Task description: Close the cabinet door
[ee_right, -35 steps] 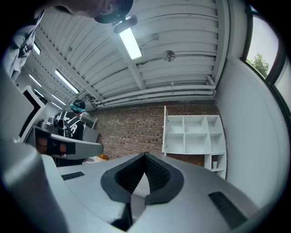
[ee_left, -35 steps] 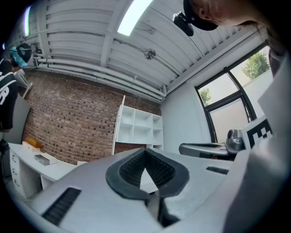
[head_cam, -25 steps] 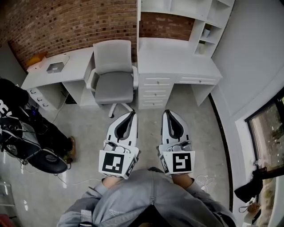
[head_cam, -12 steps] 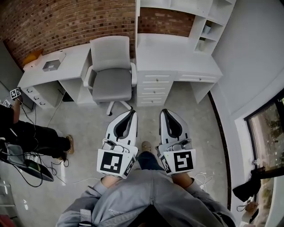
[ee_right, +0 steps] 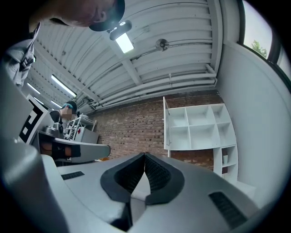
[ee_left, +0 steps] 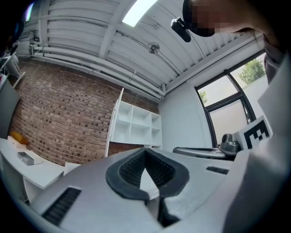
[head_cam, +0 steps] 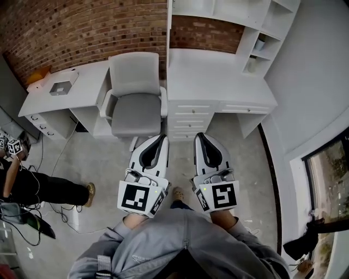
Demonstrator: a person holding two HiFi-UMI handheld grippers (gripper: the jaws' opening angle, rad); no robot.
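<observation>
A white shelf cabinet [head_cam: 234, 11] stands on the white desk [head_cam: 218, 71] against the brick wall. Its door [head_cam: 168, 24] hangs open at the cabinet's left side and shows edge-on as a thin white panel [ee_right: 165, 125], also in the left gripper view [ee_left: 115, 123]. My left gripper [head_cam: 162, 138] and right gripper [head_cam: 199, 135] are held side by side in front of my body, well short of the desk. Both point toward it. Each is shut with nothing between its jaws; the tips meet in the left gripper view [ee_left: 145, 150] and the right gripper view [ee_right: 144, 154].
A grey office chair [head_cam: 135, 92] stands just ahead of my left gripper. Drawers [head_cam: 191, 117] sit under the desk. A lower white desk [head_cam: 60, 92] runs to the left. A person [head_cam: 32, 185] stands at the left among cables. A window [head_cam: 327, 180] is on the right.
Both grippers have moved forward toward the desk and chair, which now lie closer in the head view. The person at the left has shifted further left.
</observation>
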